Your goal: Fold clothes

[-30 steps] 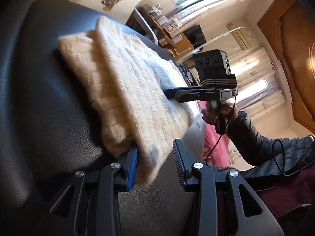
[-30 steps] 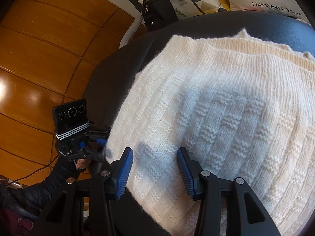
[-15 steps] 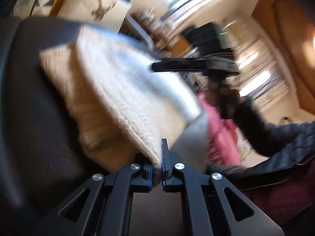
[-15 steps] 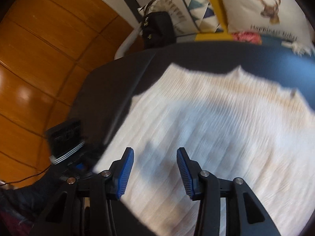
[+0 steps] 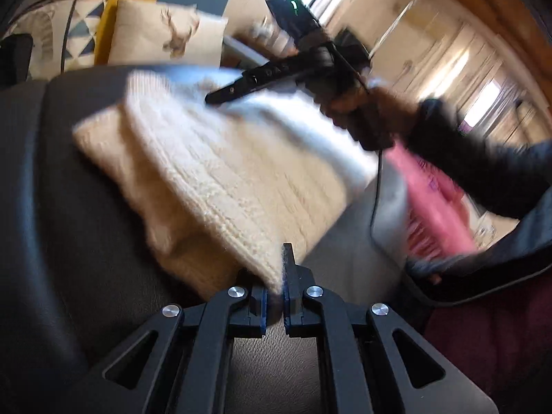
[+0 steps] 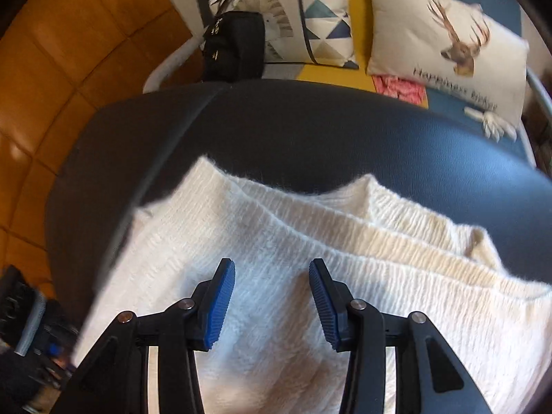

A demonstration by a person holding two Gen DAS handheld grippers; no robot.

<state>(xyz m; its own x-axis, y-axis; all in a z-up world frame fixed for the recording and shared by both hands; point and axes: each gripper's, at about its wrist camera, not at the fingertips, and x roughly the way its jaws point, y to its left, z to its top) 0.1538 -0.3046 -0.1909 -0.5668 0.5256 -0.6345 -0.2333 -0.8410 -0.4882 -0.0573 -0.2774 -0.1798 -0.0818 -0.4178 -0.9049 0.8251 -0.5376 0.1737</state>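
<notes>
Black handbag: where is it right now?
In the right wrist view the black handbag sits upper left, beyond the dark leather surface, against the triangle-pattern cushion.

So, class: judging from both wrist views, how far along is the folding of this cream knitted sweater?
Done: the cream knitted sweater already lies in stacked layers on the black leather seat. In hand: the left gripper has its jaws shut on a sweater corner, while the right gripper hovers open over the top layer. Left: bringing that corner across, releasing it, and squaring the uneven layer edges.

Window glare, motion blur, fisheye warp
</notes>
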